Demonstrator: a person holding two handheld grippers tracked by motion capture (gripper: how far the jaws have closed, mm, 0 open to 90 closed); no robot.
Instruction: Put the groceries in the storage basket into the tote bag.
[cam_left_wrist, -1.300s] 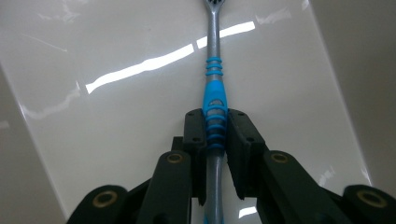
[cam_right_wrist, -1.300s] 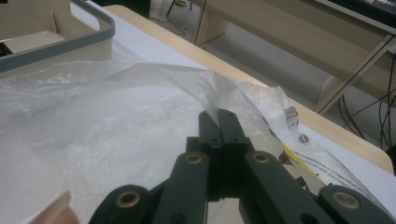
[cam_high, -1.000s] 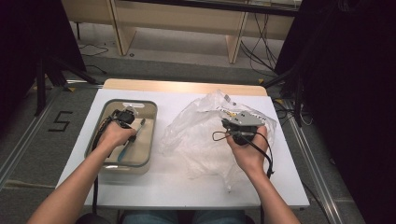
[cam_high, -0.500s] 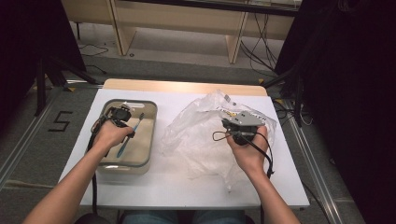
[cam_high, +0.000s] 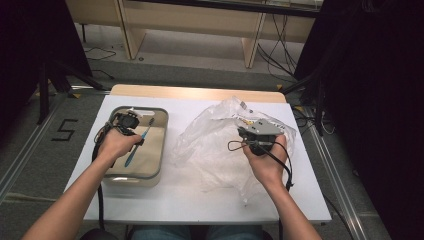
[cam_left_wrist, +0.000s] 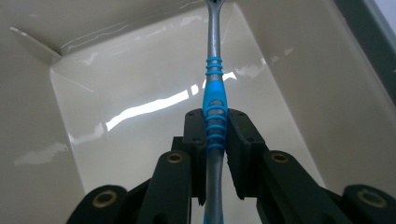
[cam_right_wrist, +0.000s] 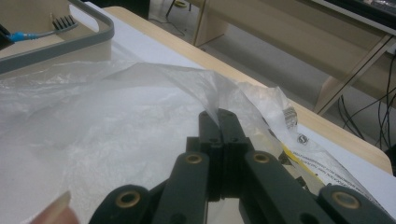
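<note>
A blue and grey toothbrush (cam_high: 146, 129) is held at its ribbed handle (cam_left_wrist: 214, 88) by my left gripper (cam_high: 140, 141), which is shut on it (cam_left_wrist: 215, 128) above the inside of a beige bin (cam_high: 162, 145). The bristled head (cam_right_wrist: 63, 22) points towards the bin's far end. On the right, a crumpled clear plastic bag (cam_high: 210, 145) lies on the white table. My right gripper (cam_high: 246, 132) is shut on a raised fold of that bag (cam_right_wrist: 116, 116), the film pinched at the jaw tips (cam_right_wrist: 218, 116).
The bin's grey rim (cam_right_wrist: 70, 44) is left of the bag. Its glossy walls (cam_left_wrist: 303, 70) slope down around the toothbrush. A printed label (cam_right_wrist: 299, 158) shows inside the bag. The table's wooden far edge (cam_high: 200, 92) meets open floor, with a wooden frame (cam_high: 250, 30) and cables behind.
My left gripper has risen slightly with the toothbrush still in it. The right gripper and the bag have stayed where they were.
</note>
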